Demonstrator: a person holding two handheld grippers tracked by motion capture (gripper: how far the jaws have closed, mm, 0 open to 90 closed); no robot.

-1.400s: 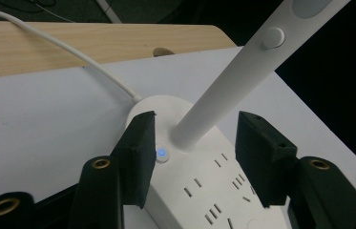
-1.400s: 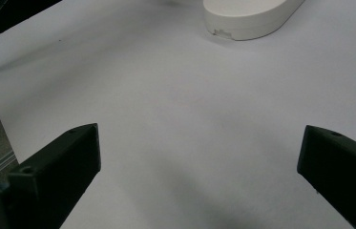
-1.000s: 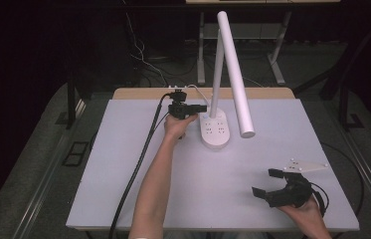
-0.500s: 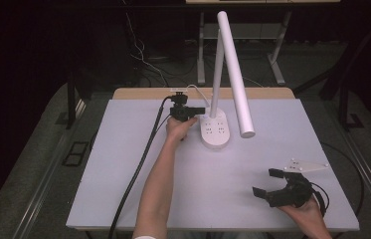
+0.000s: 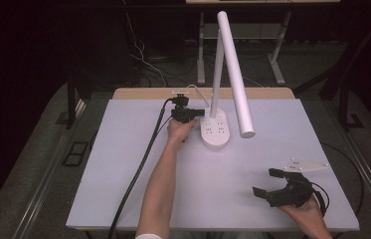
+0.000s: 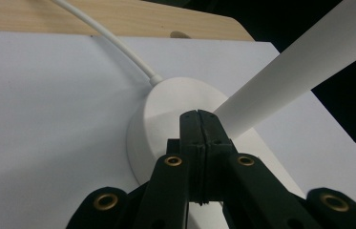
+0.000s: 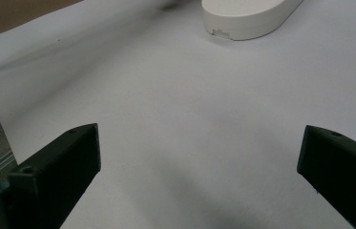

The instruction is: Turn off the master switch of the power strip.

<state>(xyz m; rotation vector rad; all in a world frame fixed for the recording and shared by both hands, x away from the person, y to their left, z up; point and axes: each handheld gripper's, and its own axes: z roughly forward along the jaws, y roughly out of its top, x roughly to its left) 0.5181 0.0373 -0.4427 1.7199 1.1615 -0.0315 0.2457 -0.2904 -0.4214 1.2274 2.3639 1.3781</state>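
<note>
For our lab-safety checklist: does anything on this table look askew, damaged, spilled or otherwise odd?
Nothing stands out. The white desk lamp stands upright on its oval base on the white table, cord trailing back. The left gripper is shut above the base; the right gripper rests open near the front edge.

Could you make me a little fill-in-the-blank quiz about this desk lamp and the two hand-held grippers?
1. The left gripper, beside the lamp base, has its jaws ____.
2. The right gripper, near the table's front edge, has its jaws ____.
3. The colour of the lamp is ____.
4. The cord joins the lamp base at its ____ side.

Missing words: shut; open; white; back
</note>
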